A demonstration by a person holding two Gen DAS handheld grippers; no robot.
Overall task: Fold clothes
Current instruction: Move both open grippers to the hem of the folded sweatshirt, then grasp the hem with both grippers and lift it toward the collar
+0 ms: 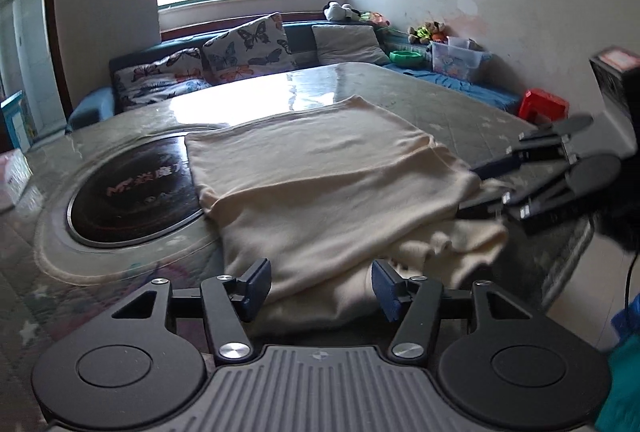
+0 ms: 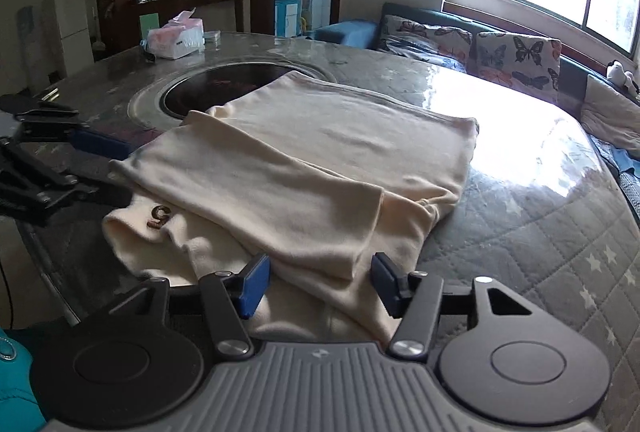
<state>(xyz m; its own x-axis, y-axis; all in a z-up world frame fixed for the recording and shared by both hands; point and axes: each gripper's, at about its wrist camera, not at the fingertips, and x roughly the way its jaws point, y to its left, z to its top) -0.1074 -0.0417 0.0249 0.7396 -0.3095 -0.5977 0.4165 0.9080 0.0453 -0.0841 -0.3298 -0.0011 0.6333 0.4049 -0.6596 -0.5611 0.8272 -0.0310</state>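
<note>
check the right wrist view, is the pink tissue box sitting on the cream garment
No, the pink tissue box stands on the table's far edge, well apart from the cream garment.

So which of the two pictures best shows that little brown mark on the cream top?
The right wrist view. There the brown mark sits in plain sight on the cream top, near its edge closest to the camera. In the left wrist view the top shows, but folded cloth hides the mark.

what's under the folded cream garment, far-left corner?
The cream knit garment lies on the quilted grey table cover. Its far-left corner overlaps the round black inset hob, hiding part of it. Lower cream layers show near the edge; anything else beneath is covered.
</note>
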